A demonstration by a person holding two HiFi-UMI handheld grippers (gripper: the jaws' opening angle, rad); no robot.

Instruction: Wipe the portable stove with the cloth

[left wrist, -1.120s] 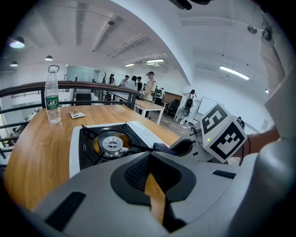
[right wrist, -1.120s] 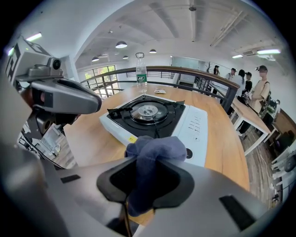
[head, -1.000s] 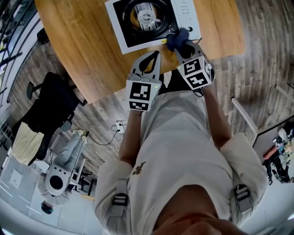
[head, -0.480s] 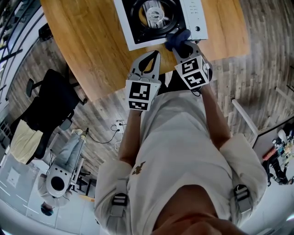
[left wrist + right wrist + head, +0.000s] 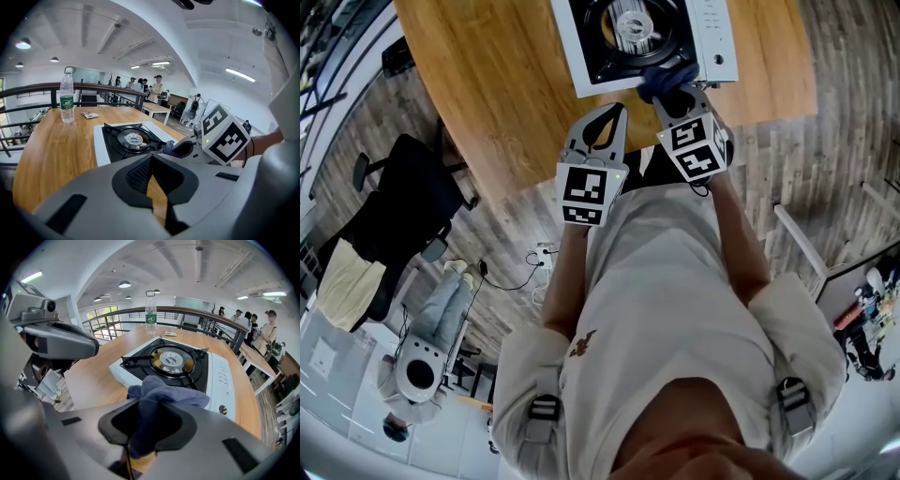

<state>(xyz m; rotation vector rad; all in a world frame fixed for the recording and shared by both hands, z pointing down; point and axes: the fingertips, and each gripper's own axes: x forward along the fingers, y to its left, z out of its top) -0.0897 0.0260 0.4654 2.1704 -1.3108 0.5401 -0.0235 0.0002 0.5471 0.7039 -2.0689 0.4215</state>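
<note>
Wooden table point(image 5: 487, 94) on your left. Your left gripper point(image 5: 617, 114) sits pinched shut, empty. Your right gripper point(image 5: 677, 92) clamps the blue cloth point(image 5: 661, 79) at the portable stove point(image 5: 712, 33) near edge (press flat, sweep slowly, skirt the burner).

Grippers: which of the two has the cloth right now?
The right gripper: its jaws are shut on the blue cloth. The left gripper is shut with nothing between its jaws.
</note>
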